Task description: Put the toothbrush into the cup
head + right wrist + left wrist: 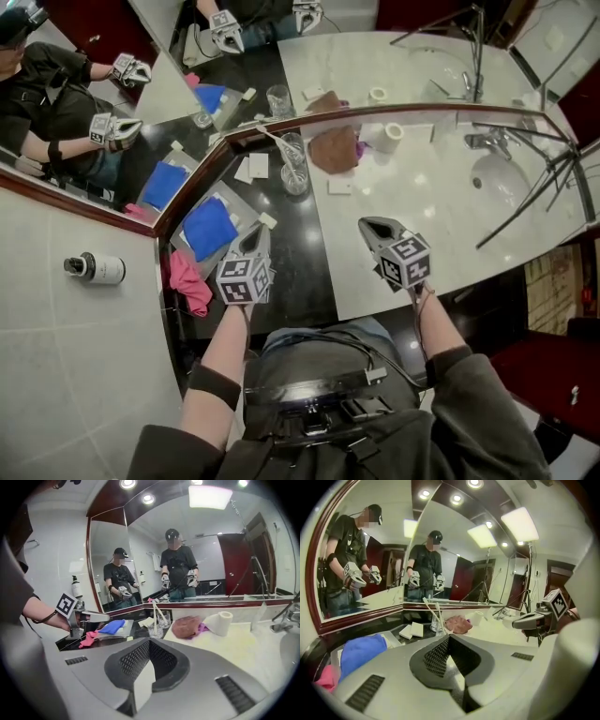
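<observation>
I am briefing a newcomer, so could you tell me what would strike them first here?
The corner mirror behind the counter, reflecting the person. Next, the toothbrush leaning in the glass cup at the counter's back, and the left tool and right tool, both shut and empty, in front.

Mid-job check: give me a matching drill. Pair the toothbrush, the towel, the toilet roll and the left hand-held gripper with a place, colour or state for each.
Things:
1. toothbrush
2. towel
3. toilet roll
4. left hand-held gripper

Place, colour or state:
A. blue
B. jaws shut, nothing held
C. standing in the glass cup
D. on the pale counter, next to the brown cloth

Pairs: 1-C, 2-A, 3-D, 4-B
</observation>
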